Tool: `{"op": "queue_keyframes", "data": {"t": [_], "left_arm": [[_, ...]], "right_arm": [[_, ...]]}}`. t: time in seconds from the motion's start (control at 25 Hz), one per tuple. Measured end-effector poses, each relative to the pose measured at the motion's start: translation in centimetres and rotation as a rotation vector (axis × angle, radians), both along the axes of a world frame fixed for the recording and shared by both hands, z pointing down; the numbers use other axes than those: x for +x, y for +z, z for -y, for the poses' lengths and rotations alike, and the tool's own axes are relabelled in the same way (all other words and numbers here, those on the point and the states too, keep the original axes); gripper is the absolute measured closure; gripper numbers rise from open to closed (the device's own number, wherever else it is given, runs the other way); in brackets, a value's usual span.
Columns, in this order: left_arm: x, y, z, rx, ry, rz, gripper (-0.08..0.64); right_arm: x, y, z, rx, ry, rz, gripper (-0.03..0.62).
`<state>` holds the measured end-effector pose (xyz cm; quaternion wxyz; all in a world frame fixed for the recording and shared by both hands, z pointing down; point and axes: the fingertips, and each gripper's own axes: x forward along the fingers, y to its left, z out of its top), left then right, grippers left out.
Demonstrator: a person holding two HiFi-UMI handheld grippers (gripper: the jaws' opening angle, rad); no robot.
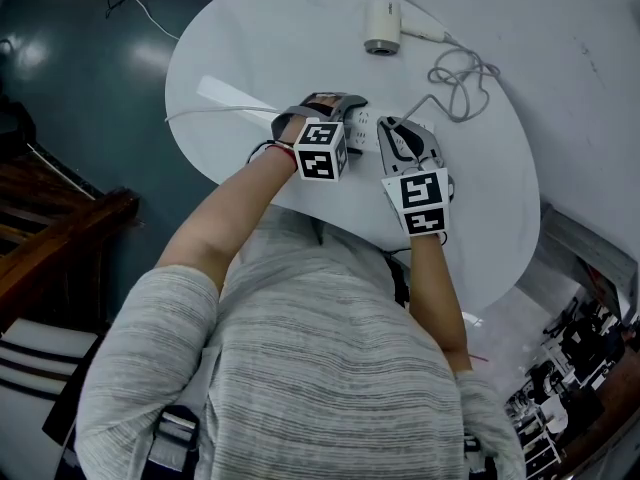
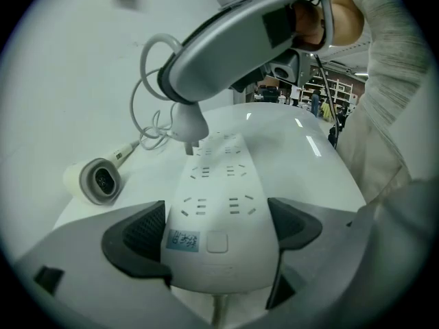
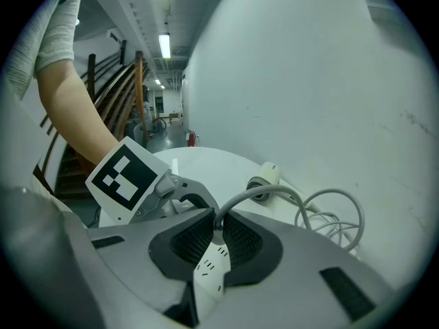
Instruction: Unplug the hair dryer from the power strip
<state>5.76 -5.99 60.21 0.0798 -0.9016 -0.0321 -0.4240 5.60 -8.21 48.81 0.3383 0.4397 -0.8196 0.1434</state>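
Hair dryer [image 1: 382, 26] on its side near the white worktop's [image 1: 250, 48] far edge, cord [image 1: 460, 73] looped beside; plug [image 2: 187, 122] pinched in right gripper [image 3: 218, 233], prongs showing over power strip [image 2: 219, 197], itself clamped by left gripper [image 2: 218, 235].

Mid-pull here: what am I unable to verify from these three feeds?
- Left gripper view: the prongs of the plug are too small to tell whether they have cleared the power strip. The strip's label is blurred, and its cable is cut off by the bottom edge.
- Right gripper view: the pads cover the plug, so its prongs are hidden.
- Head view: plug and socket are hidden under the right gripper and left gripper.
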Motion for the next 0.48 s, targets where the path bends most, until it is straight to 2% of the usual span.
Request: {"op": "queue_keyframes", "data": {"t": [0.28, 0.48], "left_arm": [[-0.1, -0.1, 0.0, 0.001, 0.003, -0.005, 0.100], [-0.2, -0.5, 0.1, 0.012, -0.010, -0.042, 0.100]], "right_arm": [[1.2, 1.0, -1.2, -0.030, 0.025, -0.025, 0.540], [2.5, 1.4, -1.1, -0.051, 0.090, 0.036, 0.540]]}}
